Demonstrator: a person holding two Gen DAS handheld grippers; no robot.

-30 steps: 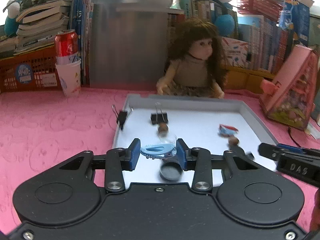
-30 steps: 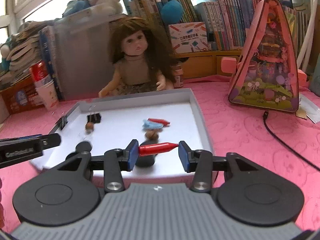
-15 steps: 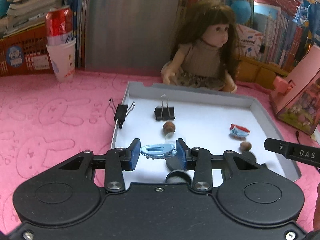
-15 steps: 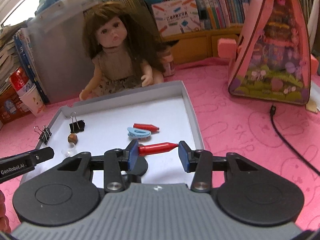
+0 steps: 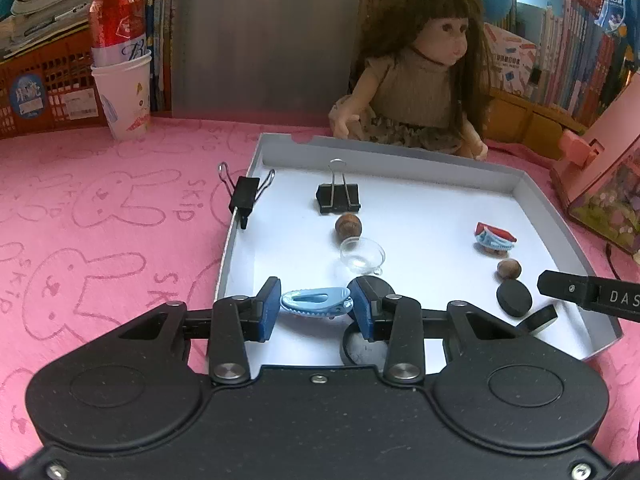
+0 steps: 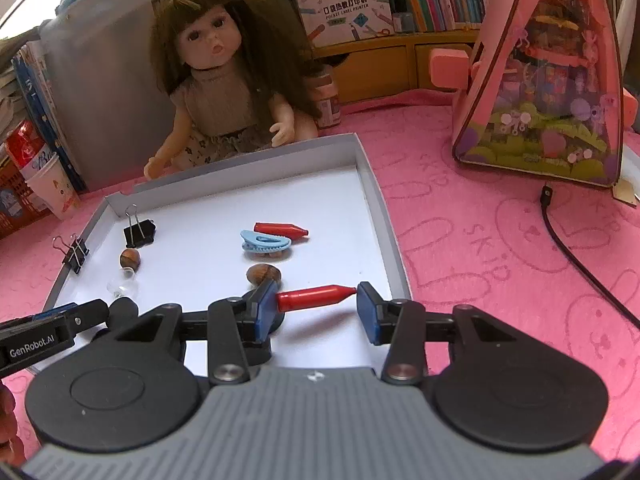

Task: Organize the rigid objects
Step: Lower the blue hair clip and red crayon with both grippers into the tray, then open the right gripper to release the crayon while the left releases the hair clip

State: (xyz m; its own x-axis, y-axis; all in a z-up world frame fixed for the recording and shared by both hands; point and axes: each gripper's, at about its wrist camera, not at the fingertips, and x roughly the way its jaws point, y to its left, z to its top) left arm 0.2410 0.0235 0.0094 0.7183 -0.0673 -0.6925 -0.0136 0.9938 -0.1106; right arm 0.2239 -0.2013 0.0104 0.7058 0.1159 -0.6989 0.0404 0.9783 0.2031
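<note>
My left gripper (image 5: 316, 306) is shut on a light blue hair clip (image 5: 314, 300), held above the near left part of the white tray (image 5: 400, 152). My right gripper (image 6: 316, 304) is shut on a red crayon (image 6: 316, 298), held endwise above the tray's near right part (image 6: 384, 216). In the tray lie a black binder clip (image 5: 338, 198), two nuts (image 5: 348, 226), a clear dome (image 5: 362, 256), black discs (image 5: 514, 298), and another blue clip (image 6: 264, 242) beside another red crayon (image 6: 280, 230).
A second binder clip (image 5: 244, 196) grips the tray's left rim. A doll (image 5: 420, 68) sits behind the tray. A paper cup with a red can (image 5: 120, 60) stands back left. A pink toy house (image 6: 548, 68) and black cable (image 6: 576, 248) are on the right.
Both grippers have risen and tilted downward over the tray, still holding their objects. More of the tray floor shows in both views.
</note>
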